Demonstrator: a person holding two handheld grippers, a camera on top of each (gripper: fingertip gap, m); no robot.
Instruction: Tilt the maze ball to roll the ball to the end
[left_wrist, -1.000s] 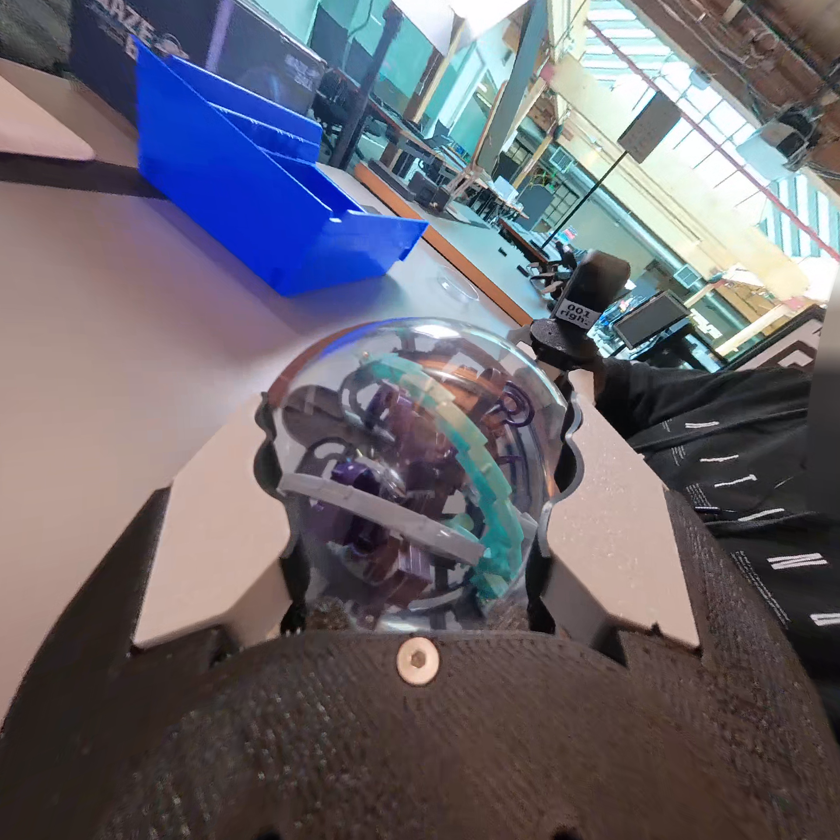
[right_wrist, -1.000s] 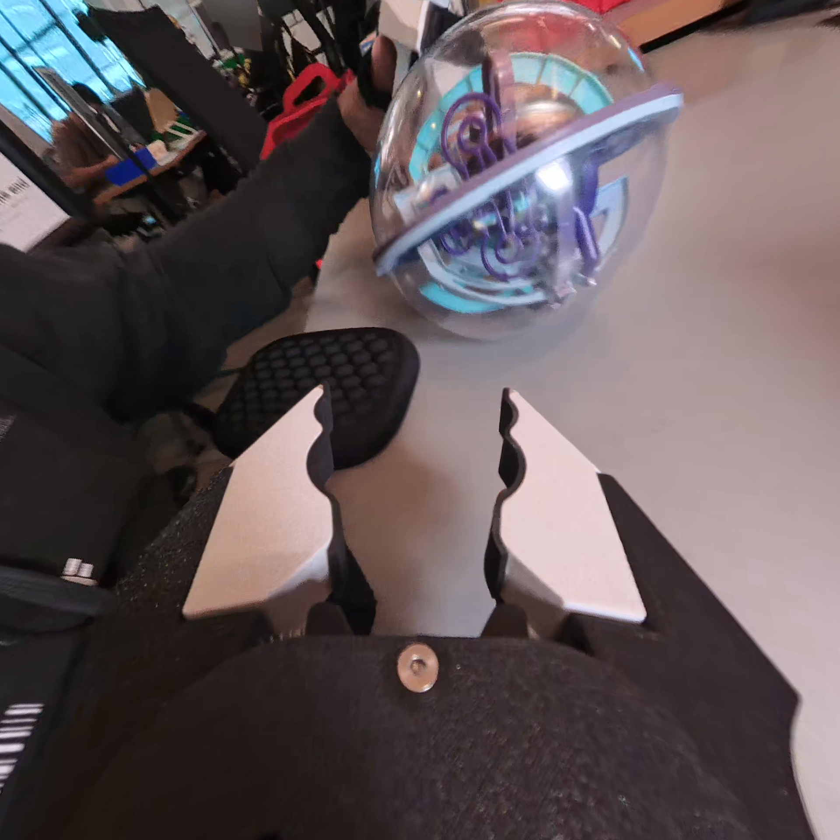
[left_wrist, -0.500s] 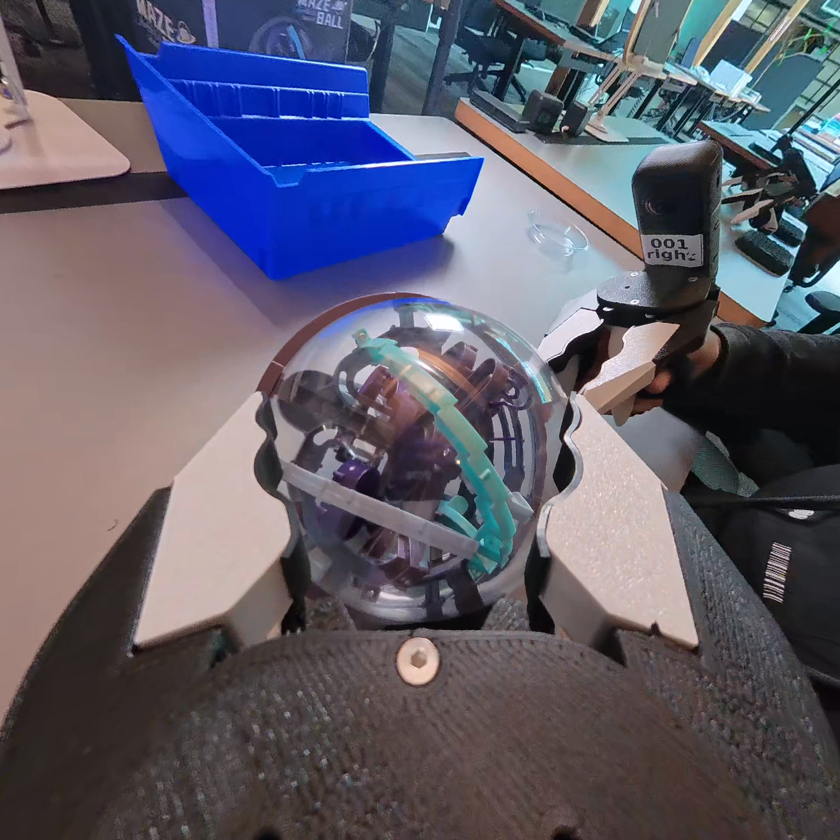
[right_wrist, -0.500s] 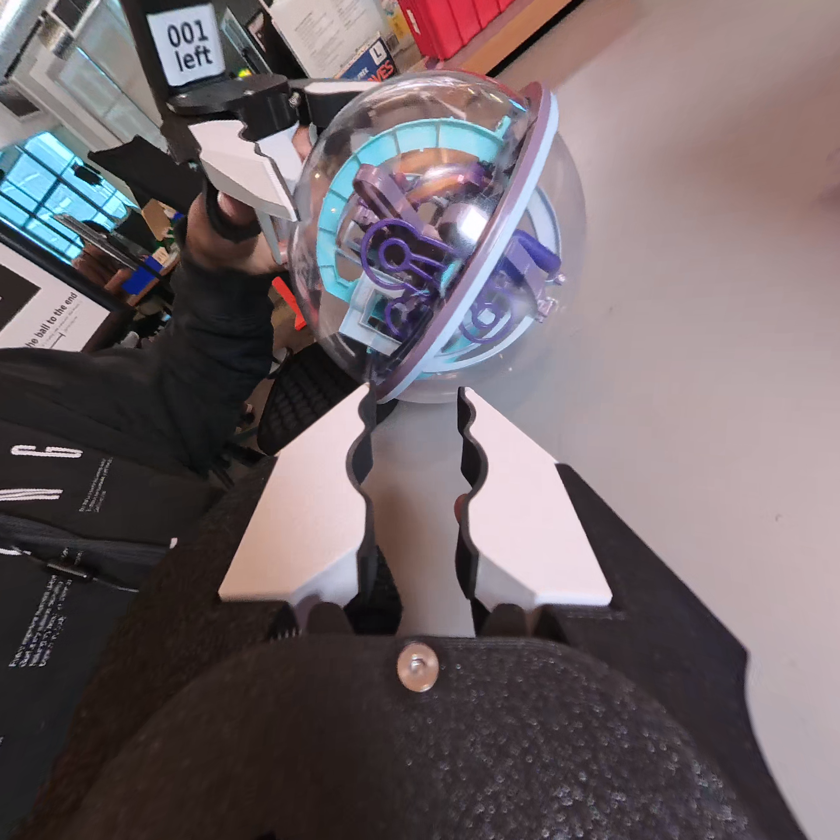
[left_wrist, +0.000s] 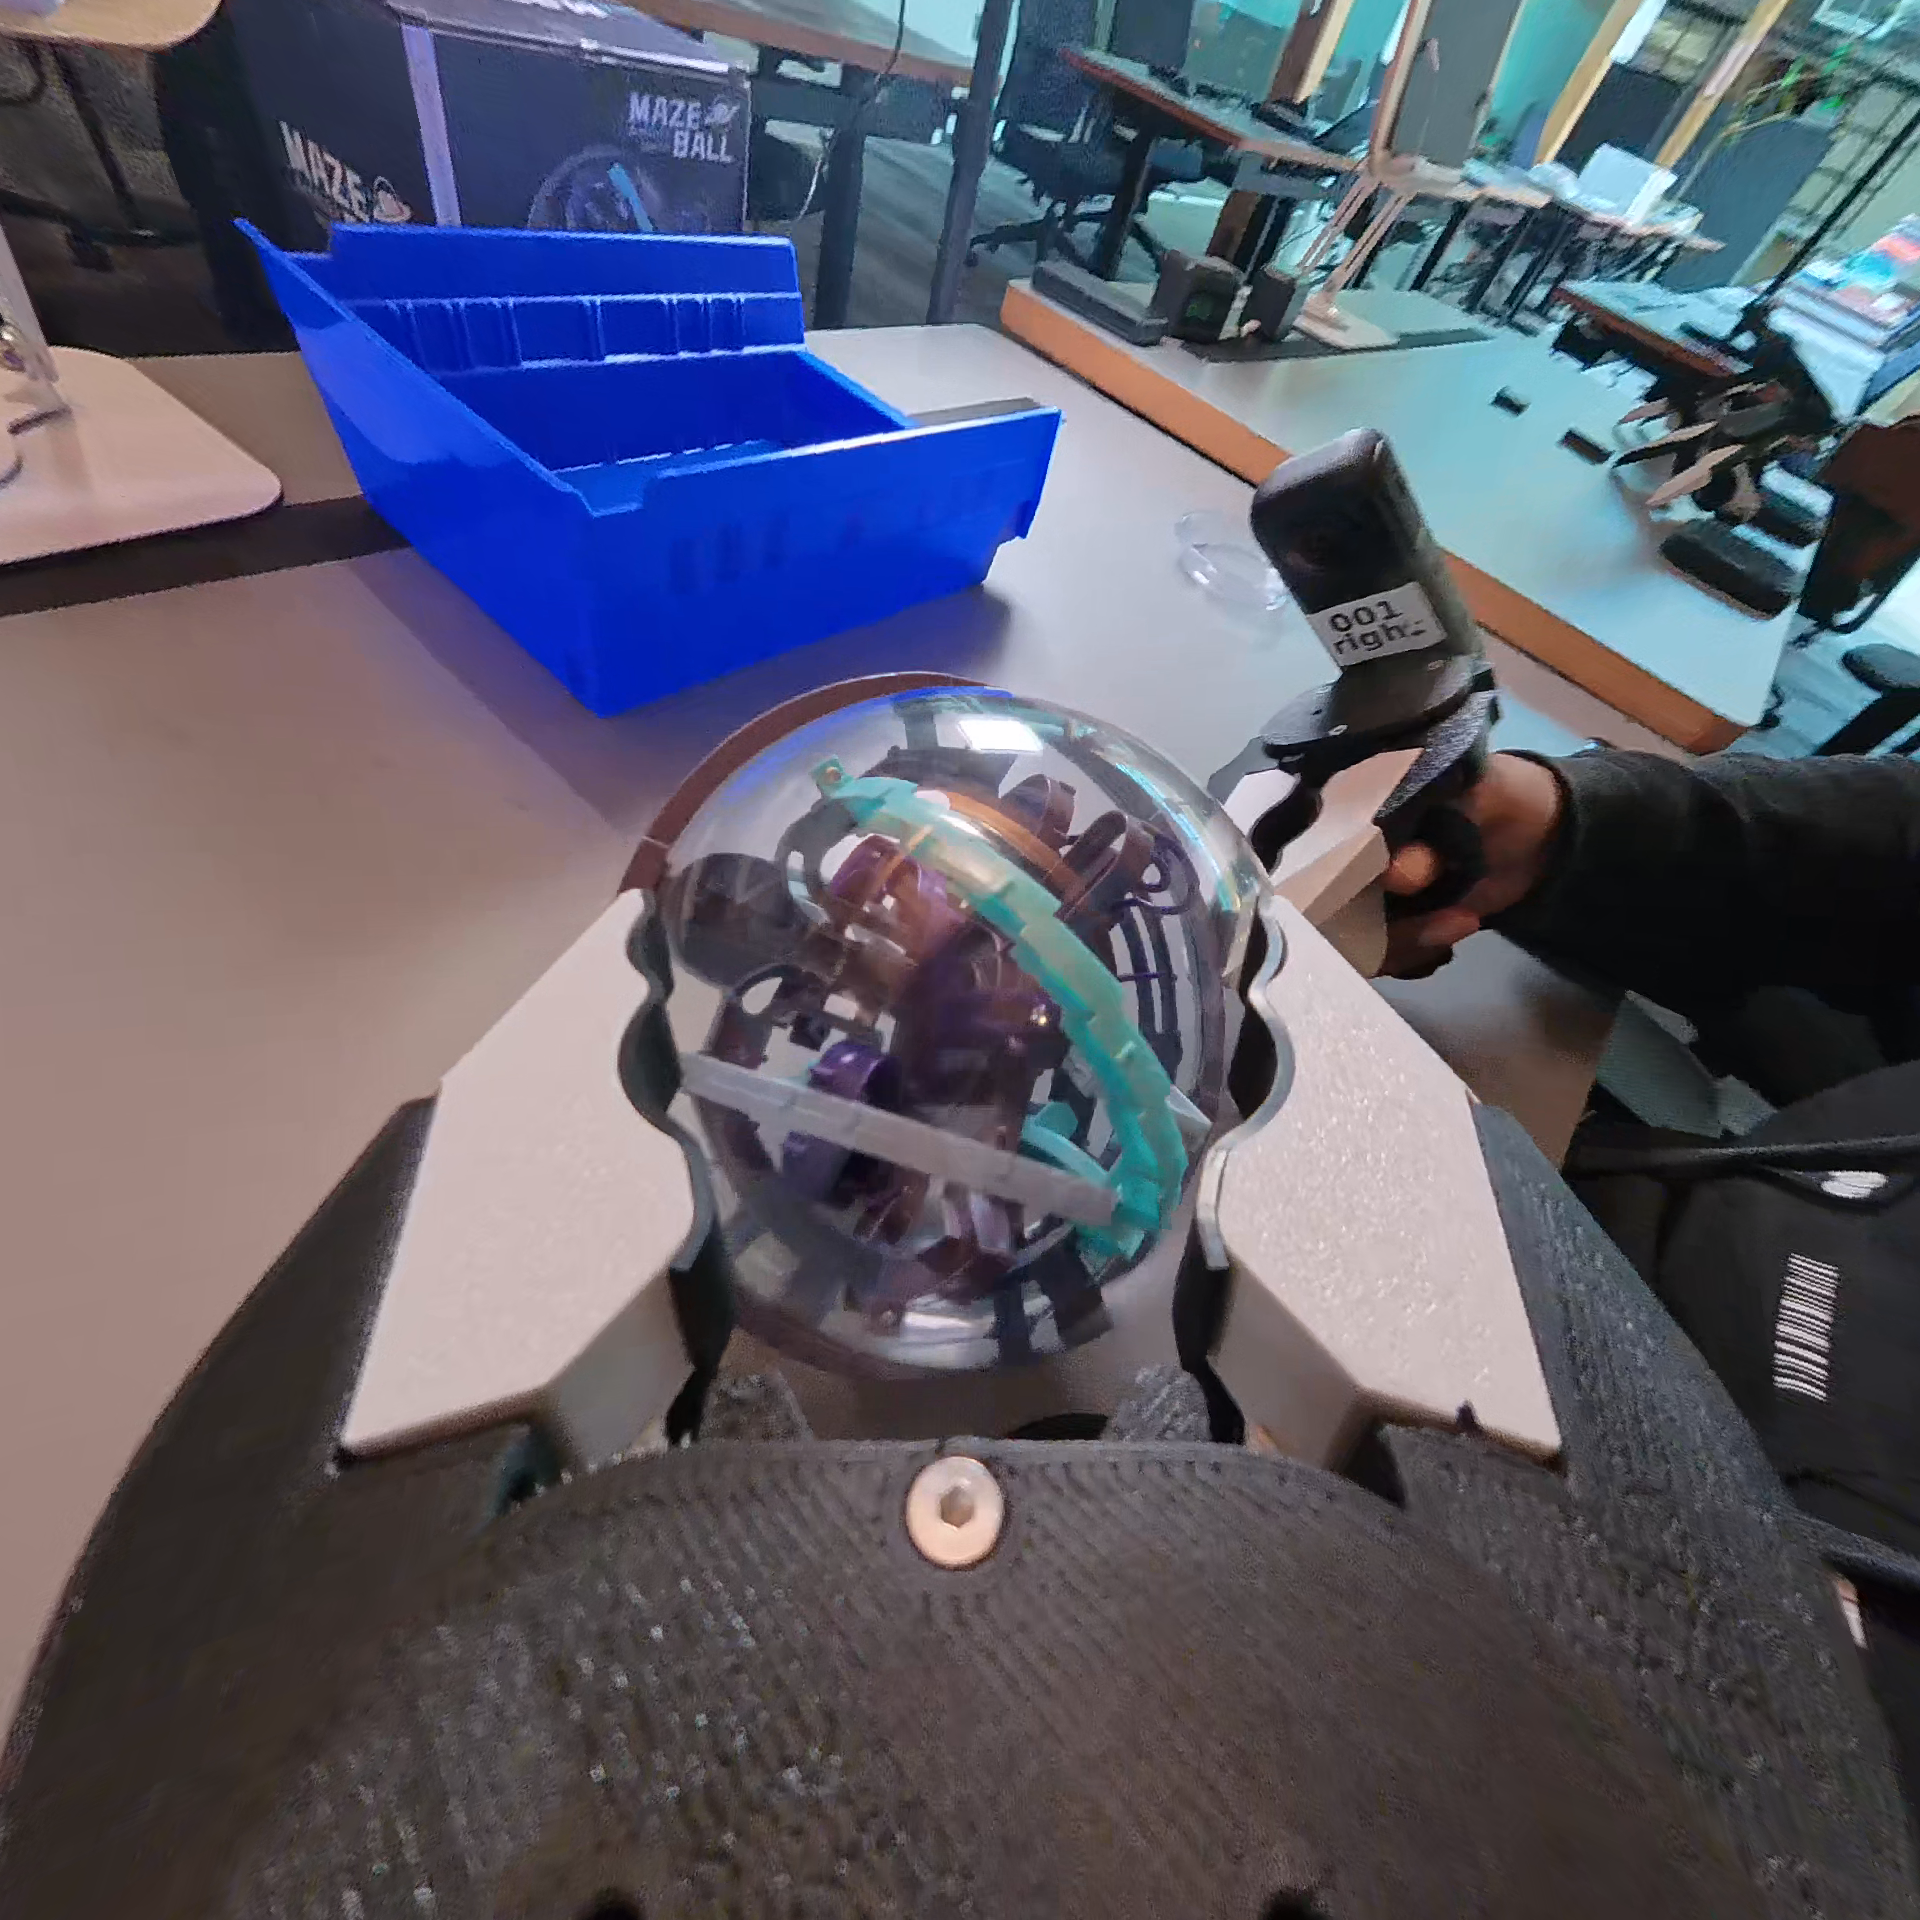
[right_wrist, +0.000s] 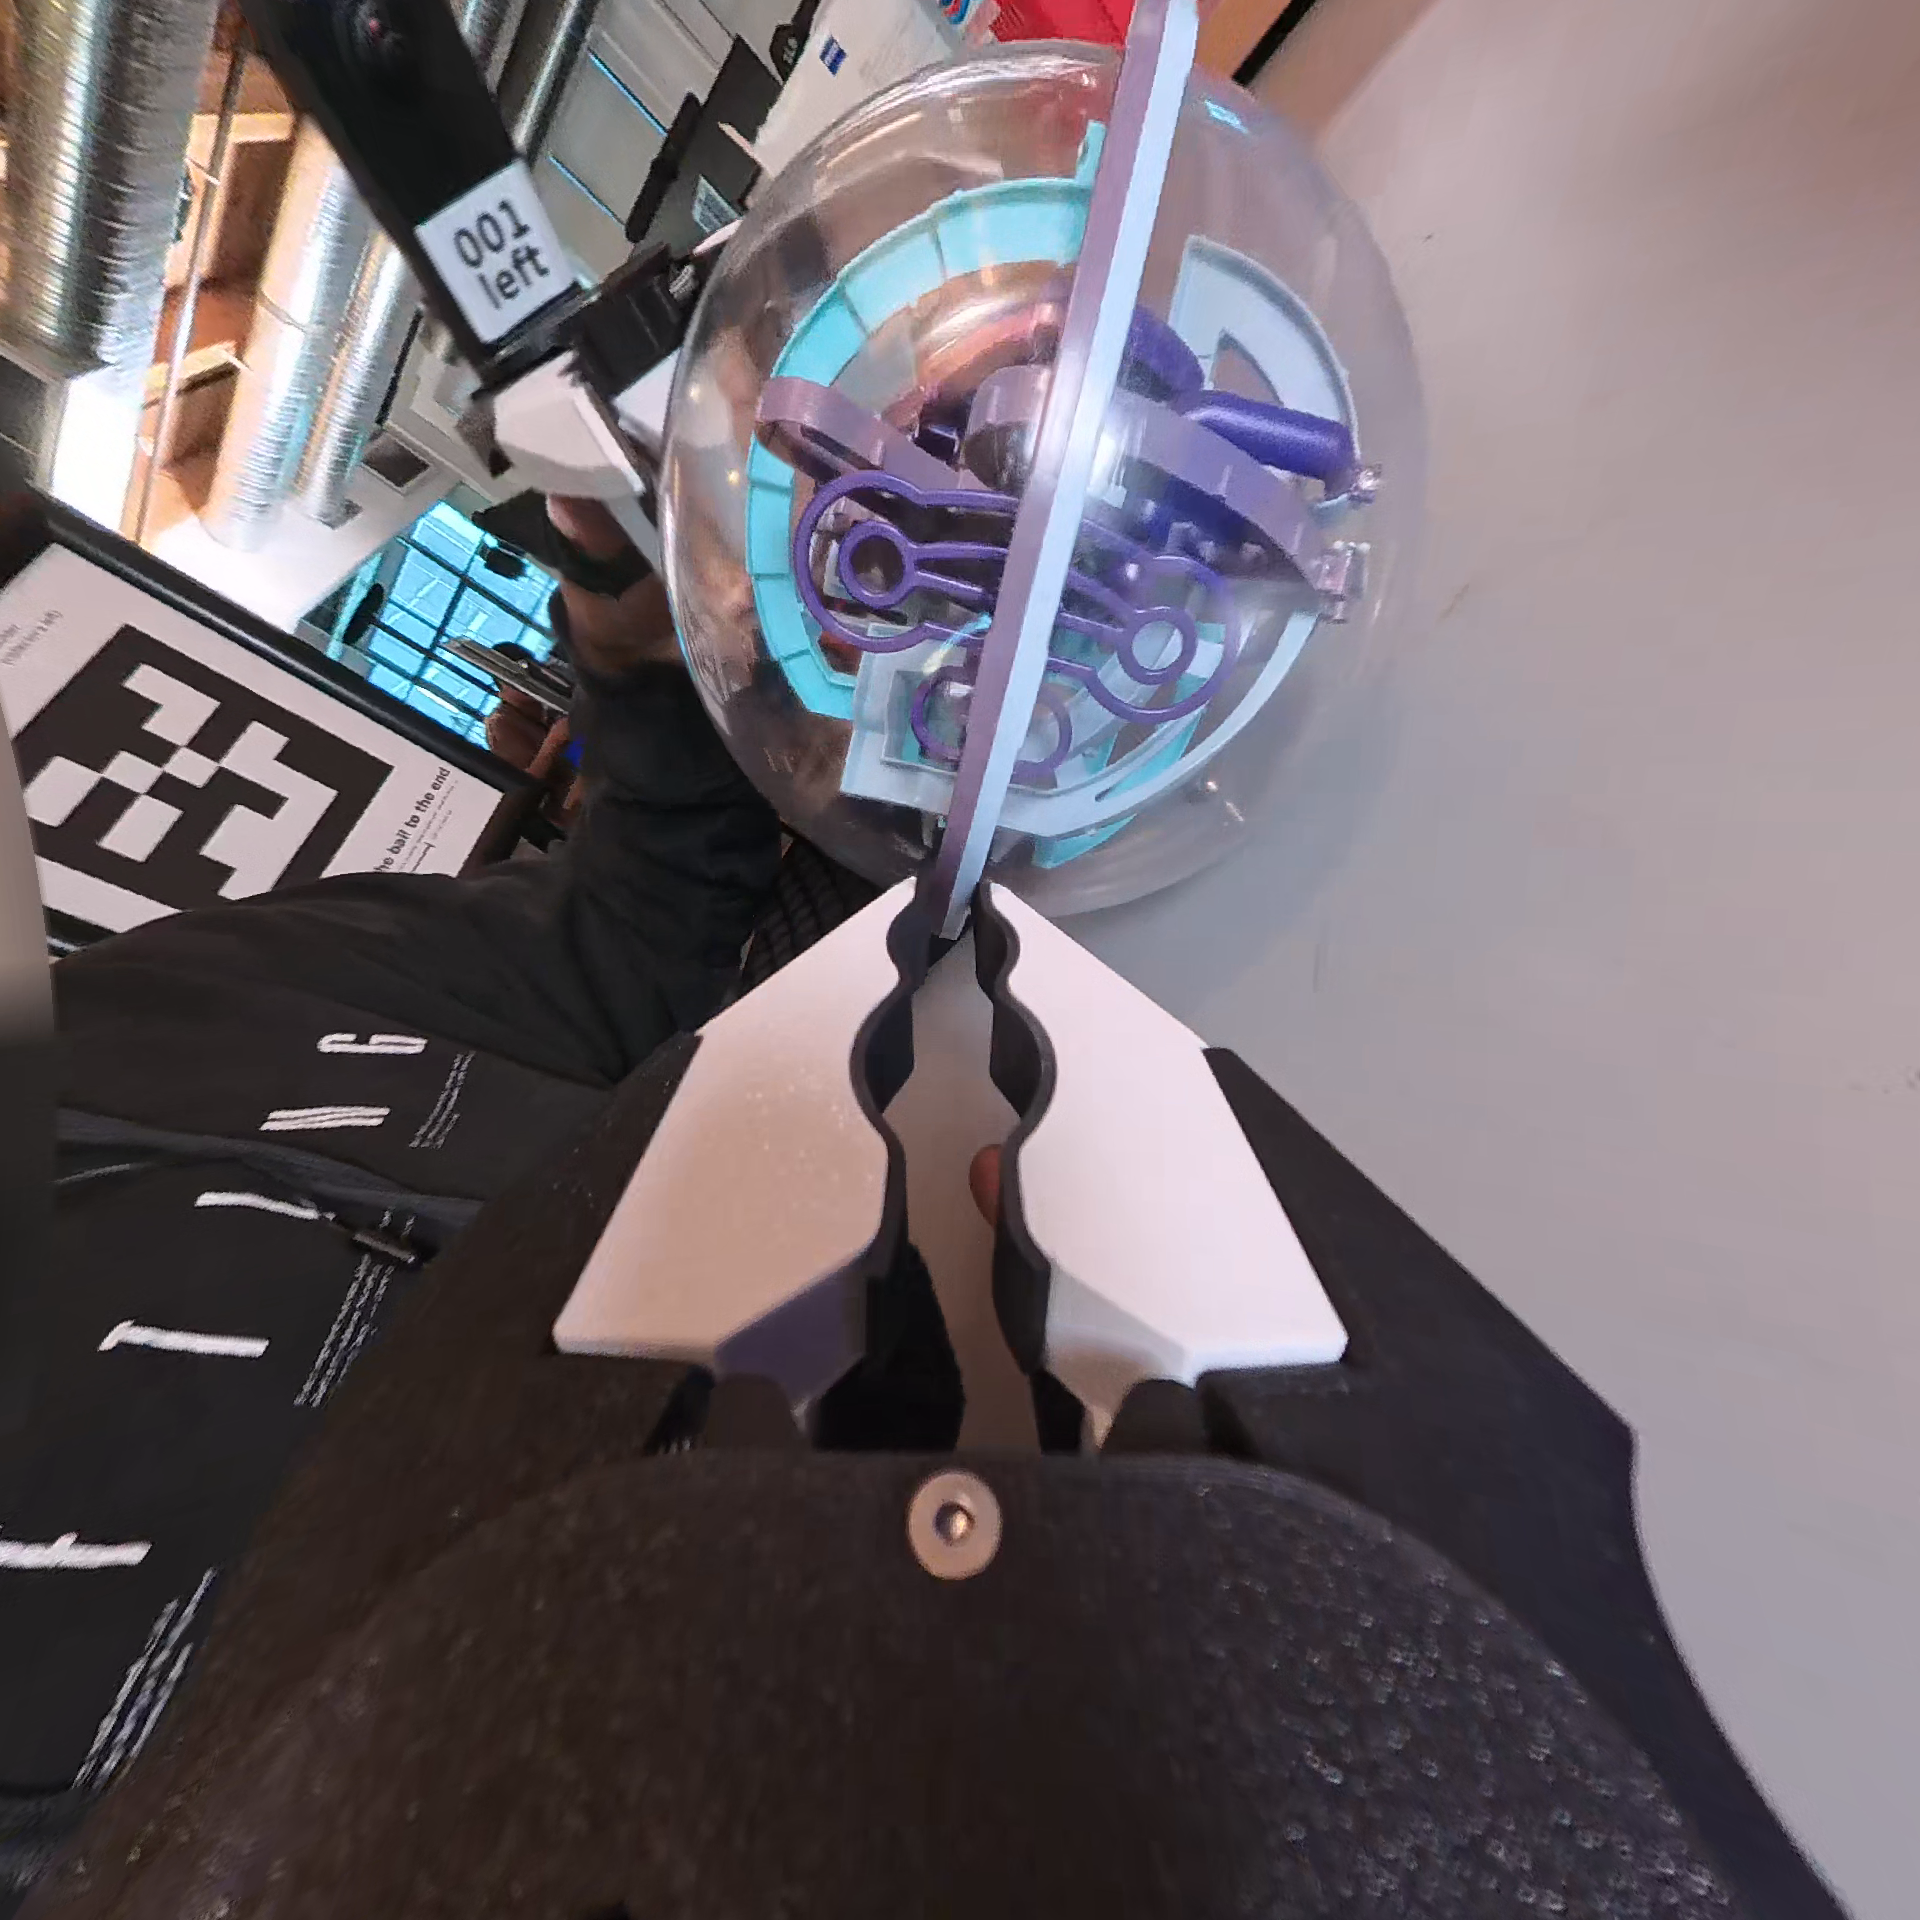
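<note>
Left wrist view: left gripper (left_wrist: 951, 1049) holds the maze ball (left_wrist: 940, 1029), its white fingers (left_wrist: 551, 1174) with wavy black pads pressed to both sides of the clear round shell.
Maze ball: transparent sphere above the grey bench (left_wrist: 208, 831), with teal, purple and brown curved plastic tracks inside.
Beyond: glossy blue plastic bin (left_wrist: 665, 457); dark printed box (left_wrist: 488, 114) behind it.
Right wrist view: right gripper (right_wrist: 948, 925) is nearly closed, its fingers (right_wrist: 769, 1153) pinching the thin flat lavender rim (right_wrist: 1049, 499) that rings the maze ball (right_wrist: 1039, 488).
Far side: left gripper (right_wrist: 582, 416) against the shell.
</note>
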